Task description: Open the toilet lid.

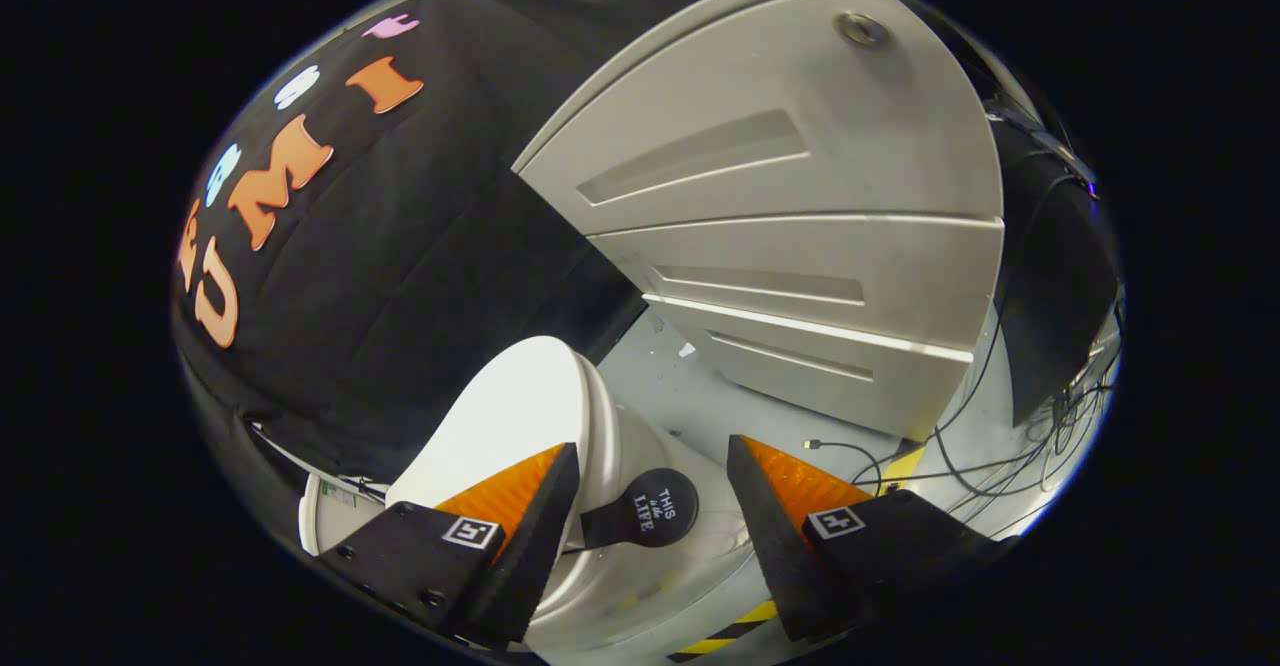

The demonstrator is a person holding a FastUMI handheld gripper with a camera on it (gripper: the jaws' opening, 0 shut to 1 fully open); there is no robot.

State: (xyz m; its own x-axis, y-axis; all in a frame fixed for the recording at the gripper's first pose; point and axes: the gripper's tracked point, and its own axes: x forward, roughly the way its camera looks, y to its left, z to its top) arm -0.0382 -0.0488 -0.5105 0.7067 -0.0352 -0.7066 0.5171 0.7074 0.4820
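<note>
Gripper view: gripper [650, 491] has its 2 fingers spread wide, holding nothing. White glossy plastic toilet lid [510, 416] sits tilted in this rolled view, its rim edge just beside the left finger's inner face and running between the fingers; whether it is fully down or already partly raised cannot be told from here. Round black handle tab with white lettering [645, 511] sticks out from the lid edge, midway between the 2 fingers. Beyond the lid, a grey panelled cabinet with a small round metal knob [800, 206] stands on a pale floor; loose black cables [960, 446] lie well away from the lid, next to the cabinet's base. Step in hand looks like lining up on the tab. To do it well: centre the tab between the pads, close squarely on it rather than on the slick lid rim, then swing up along the hinge arc, not straight back, so the tab doesn't slip free.
</note>
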